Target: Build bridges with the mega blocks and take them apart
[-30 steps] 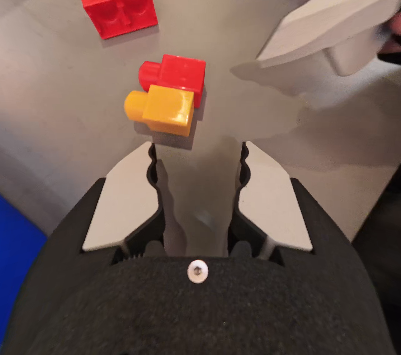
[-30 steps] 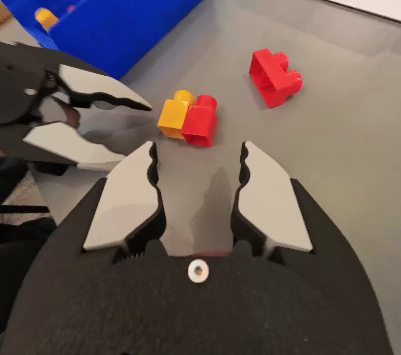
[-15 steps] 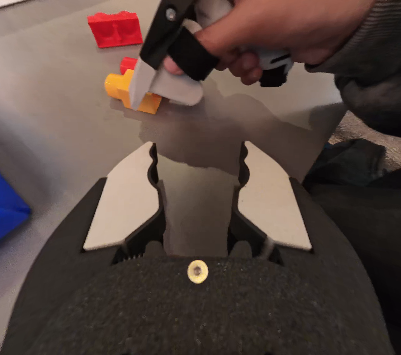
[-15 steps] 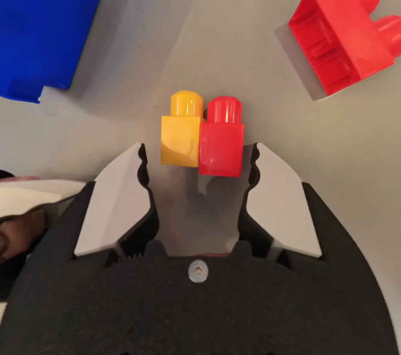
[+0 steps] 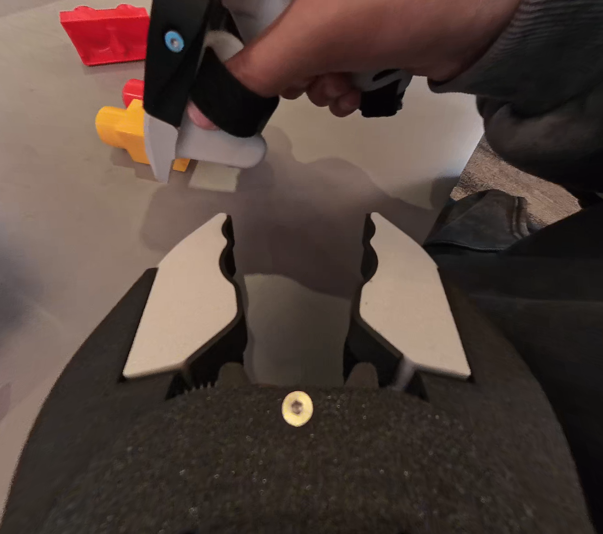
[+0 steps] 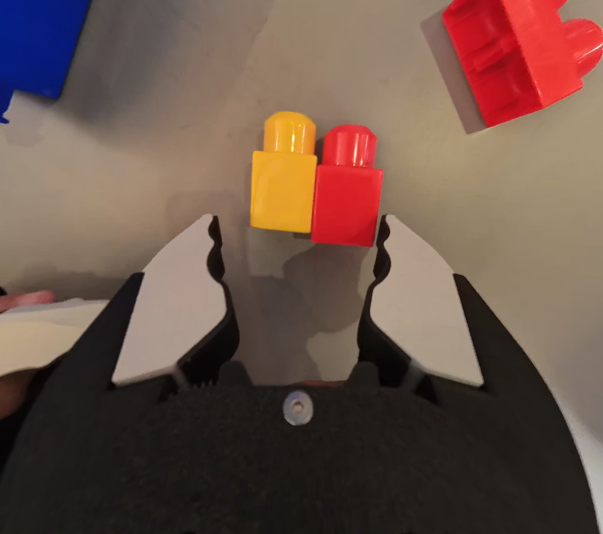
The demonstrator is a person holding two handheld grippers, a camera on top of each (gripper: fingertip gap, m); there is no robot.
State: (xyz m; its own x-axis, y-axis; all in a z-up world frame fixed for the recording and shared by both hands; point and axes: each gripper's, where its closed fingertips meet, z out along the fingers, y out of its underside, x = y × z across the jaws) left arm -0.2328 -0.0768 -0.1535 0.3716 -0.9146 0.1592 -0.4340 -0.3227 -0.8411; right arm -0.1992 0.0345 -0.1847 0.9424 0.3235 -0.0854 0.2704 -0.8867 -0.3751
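Pickup step: right gripper (image 6: 298,224) spread wide, yellow block (image 6: 282,190) and red block (image 6: 346,205) just beyond its fingertips.
Left gripper (image 5: 298,224) gaped empty; next likely advance, then close.

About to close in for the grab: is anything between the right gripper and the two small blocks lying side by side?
Nothing visible. The right gripper is open, with only bare table up to the yellow block and small red block. The larger red block lies off to the side.
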